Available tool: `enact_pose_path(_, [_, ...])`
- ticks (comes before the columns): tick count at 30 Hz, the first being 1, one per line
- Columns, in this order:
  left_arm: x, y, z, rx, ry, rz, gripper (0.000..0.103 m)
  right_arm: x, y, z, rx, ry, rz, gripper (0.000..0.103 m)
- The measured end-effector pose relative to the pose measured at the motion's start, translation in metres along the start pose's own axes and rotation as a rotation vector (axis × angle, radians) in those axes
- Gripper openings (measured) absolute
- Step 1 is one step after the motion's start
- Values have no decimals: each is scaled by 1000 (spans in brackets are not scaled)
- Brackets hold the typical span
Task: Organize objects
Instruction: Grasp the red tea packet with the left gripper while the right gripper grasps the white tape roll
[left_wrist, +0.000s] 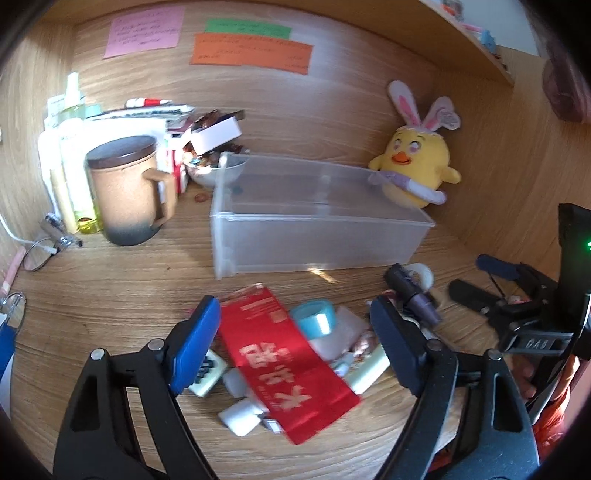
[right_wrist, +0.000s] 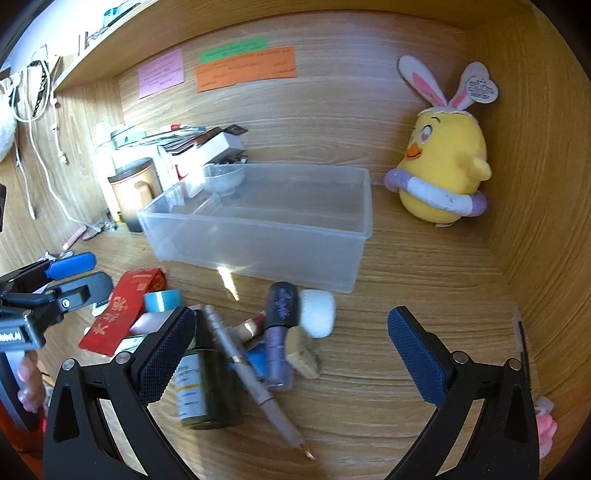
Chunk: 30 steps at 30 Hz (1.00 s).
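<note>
A clear plastic bin (left_wrist: 314, 236) (right_wrist: 266, 236) stands empty on the wooden desk. In front of it lies a pile: a red packet (left_wrist: 284, 362) (right_wrist: 118, 314), a blue tape roll (left_wrist: 314, 317) (right_wrist: 162, 299), a purple tube (right_wrist: 279, 332) (left_wrist: 413, 291), a dark green bottle (right_wrist: 207, 384), a pink pen (right_wrist: 251, 380), a white puff (right_wrist: 317, 310). My left gripper (left_wrist: 295, 350) is open, its jaws either side of the red packet. My right gripper (right_wrist: 291, 354) is open above the tube and pen.
A lidded brown mug (left_wrist: 125, 192), bottles and stacked boxes (left_wrist: 207, 136) crowd the back left. A yellow plush chick (left_wrist: 417, 162) (right_wrist: 443, 162) sits at the back right. Sticky notes (left_wrist: 251, 51) hang on the back wall. Wooden walls close in both sides.
</note>
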<state>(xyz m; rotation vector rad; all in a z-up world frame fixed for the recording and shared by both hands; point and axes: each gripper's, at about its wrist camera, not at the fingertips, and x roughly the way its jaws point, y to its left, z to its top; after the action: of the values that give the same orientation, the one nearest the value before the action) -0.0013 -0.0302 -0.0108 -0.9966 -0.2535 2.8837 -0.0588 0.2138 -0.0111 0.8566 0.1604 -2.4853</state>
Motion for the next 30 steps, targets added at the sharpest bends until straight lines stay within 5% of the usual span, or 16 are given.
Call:
enact_pose_path(15, [53,42,6,-158,232,-35,83,37,-39,7,77,100,-11,82])
enact_pose_path(30, [74,30,11,-61,277,52,81,66,-34,8,70,167,52,46])
